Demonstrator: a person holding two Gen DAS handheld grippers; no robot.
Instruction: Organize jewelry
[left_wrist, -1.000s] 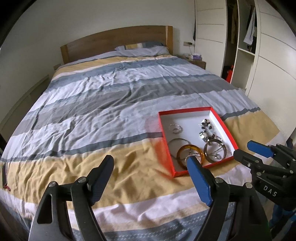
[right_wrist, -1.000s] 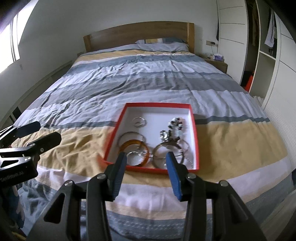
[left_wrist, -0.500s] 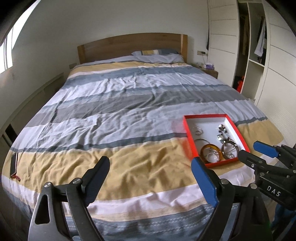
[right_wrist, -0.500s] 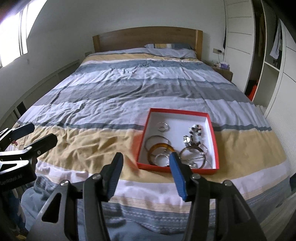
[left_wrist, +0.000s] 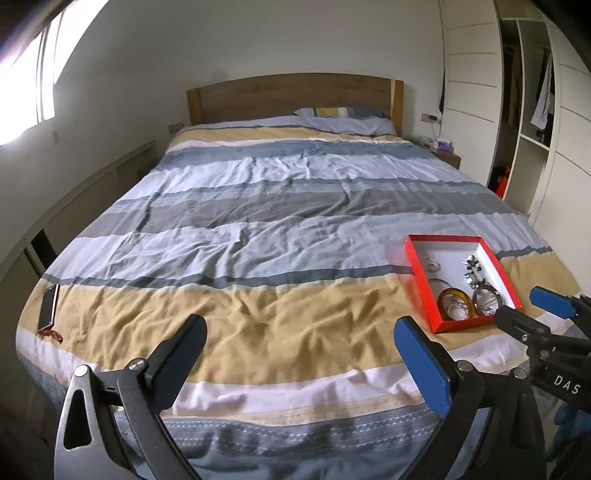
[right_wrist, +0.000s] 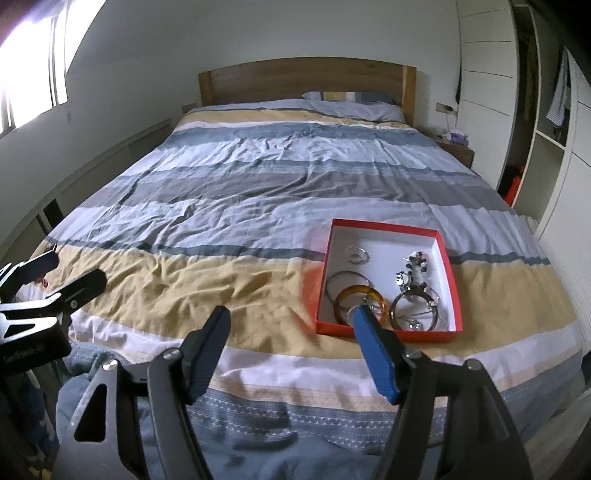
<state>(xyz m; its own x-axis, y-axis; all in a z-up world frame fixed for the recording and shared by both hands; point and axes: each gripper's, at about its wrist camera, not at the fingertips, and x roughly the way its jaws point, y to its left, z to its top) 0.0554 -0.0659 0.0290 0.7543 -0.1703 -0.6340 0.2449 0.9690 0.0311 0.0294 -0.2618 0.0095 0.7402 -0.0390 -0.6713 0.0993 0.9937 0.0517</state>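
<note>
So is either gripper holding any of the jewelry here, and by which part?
Nothing is held. The left gripper and right gripper have just been opening, jaws empty; the bangles lie in the red box on the bed.

Daylight from window (left_wrist: 26, 85) at upper left, blown out to white glare in both views. Bed (left_wrist: 295, 221) evenly lit, shadows soft. Strong fisheye bending at edges, corners vignetted black. Faint red smear beside box (right_wrist: 388, 280); nearest tool parts slightly soft.
</note>
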